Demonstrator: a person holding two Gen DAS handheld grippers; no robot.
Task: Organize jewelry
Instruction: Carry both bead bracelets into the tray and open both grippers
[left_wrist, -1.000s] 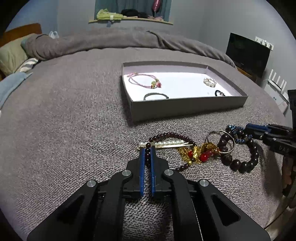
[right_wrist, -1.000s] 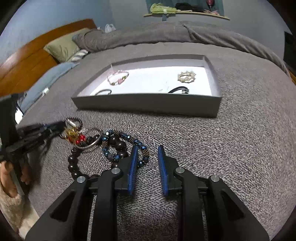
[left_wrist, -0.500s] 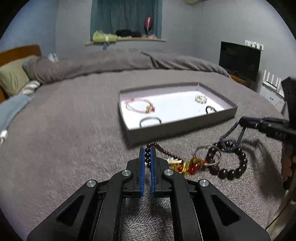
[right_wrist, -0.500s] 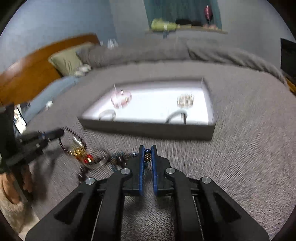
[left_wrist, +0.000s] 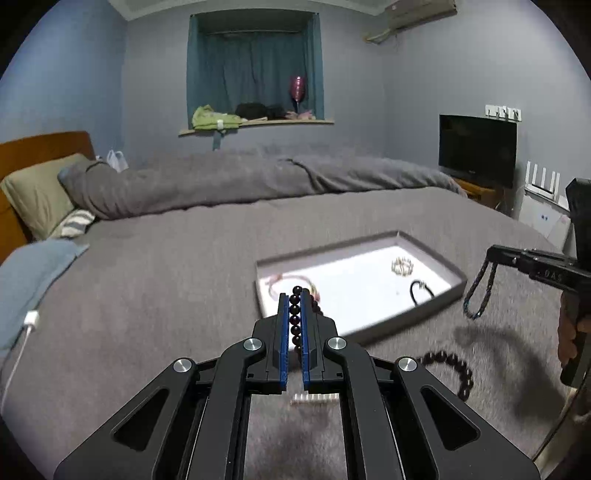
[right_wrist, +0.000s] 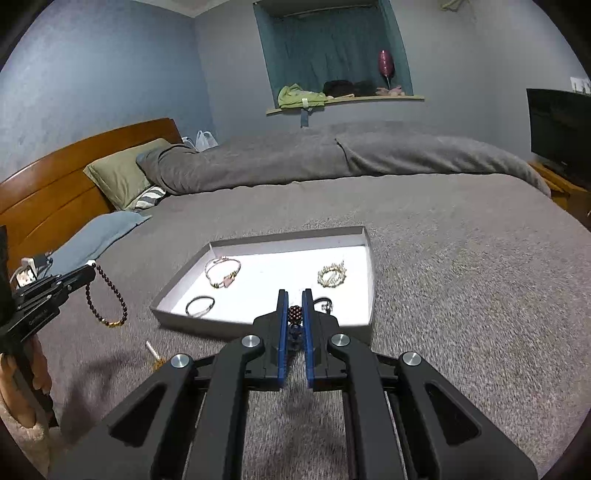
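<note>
My left gripper is shut on a dark red bead bracelet, held above the grey bed. In the right wrist view the left gripper shows at the left with the dark red bracelet hanging from it in a loop. My right gripper is shut on a blue bead bracelet. From the left wrist view the right gripper is at the right, and the blue bracelet dangles from it. The open white tray lies ahead of both grippers, and its front wall faces them.
In the tray lie a pink bracelet, a pearl bracelet and two dark rings. A large dark bead bracelet and a pearl clip rest on the bedcover near me. A television stands at the right.
The right gripper closed on the blue bracelet. Both grippers then rose and tipped up, lifting their bracelets off the bed and out of the jewelry heap.
</note>
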